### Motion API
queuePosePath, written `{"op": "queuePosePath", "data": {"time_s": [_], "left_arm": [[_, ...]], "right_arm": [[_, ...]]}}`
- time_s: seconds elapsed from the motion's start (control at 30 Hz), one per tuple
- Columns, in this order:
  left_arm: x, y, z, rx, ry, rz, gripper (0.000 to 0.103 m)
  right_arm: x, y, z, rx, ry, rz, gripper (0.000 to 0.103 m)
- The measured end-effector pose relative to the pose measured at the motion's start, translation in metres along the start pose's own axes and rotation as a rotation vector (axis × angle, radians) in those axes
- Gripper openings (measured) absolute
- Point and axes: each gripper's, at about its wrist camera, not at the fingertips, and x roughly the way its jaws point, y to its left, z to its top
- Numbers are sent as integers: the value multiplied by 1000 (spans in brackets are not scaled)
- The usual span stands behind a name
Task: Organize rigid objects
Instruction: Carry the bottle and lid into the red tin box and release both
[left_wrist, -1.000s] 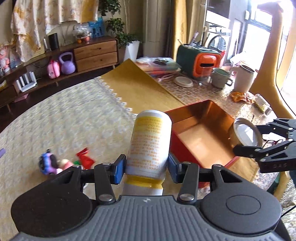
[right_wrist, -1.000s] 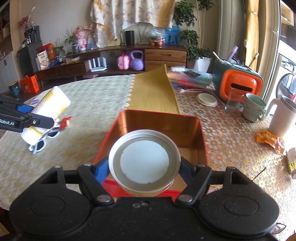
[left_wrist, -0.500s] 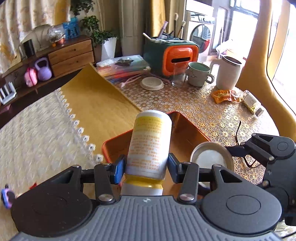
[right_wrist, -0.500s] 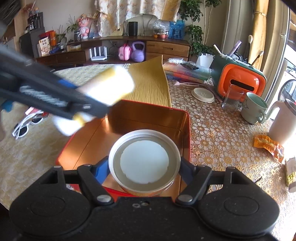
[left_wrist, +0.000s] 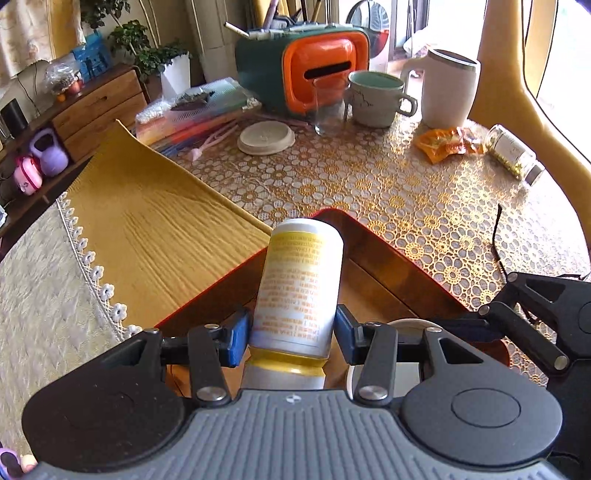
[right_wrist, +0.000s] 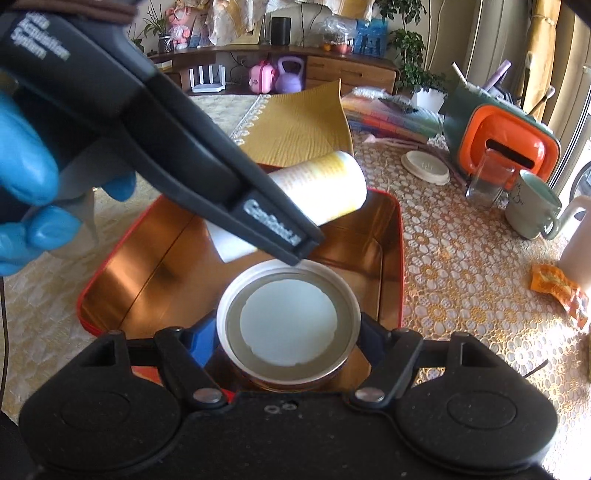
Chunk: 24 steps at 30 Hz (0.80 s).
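Note:
My left gripper (left_wrist: 291, 332) is shut on a white and yellow bottle (left_wrist: 297, 288) and holds it over the open red tin box (left_wrist: 388, 247). The bottle also shows in the right wrist view (right_wrist: 325, 188), lying tilted above the box's copper floor (right_wrist: 147, 258). My right gripper (right_wrist: 288, 332) is shut on a round jar with a white lid (right_wrist: 288, 321), low inside the box near its front edge. In the left wrist view the right gripper (left_wrist: 524, 317) sits at the right, with the jar (left_wrist: 410, 325) mostly hidden.
A yellow mat (left_wrist: 147, 221) lies left of the box. On the lace tablecloth beyond stand an orange and green appliance (left_wrist: 310, 70), a glass (left_wrist: 328, 114), a green mug (left_wrist: 376, 96), a white jug (left_wrist: 447, 88), a white lid (left_wrist: 266, 136), a snack wrapper (left_wrist: 447, 142) and a lying jar (left_wrist: 513, 151).
My left gripper has swung right with the bottle, from over the tablecloth to over the box. My right gripper has lowered the jar further into the box.

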Motion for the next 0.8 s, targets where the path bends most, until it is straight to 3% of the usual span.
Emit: {"op": "queuePosePath", "data": {"time_s": [0.23, 0.8], "left_arm": [[20, -6, 4, 10, 30, -10, 47], [44, -12, 15, 39, 76, -44, 50]], "right_arm": [[7, 6, 2, -45, 14, -28, 75], [12, 7, 8, -23, 75, 11, 78]]}}
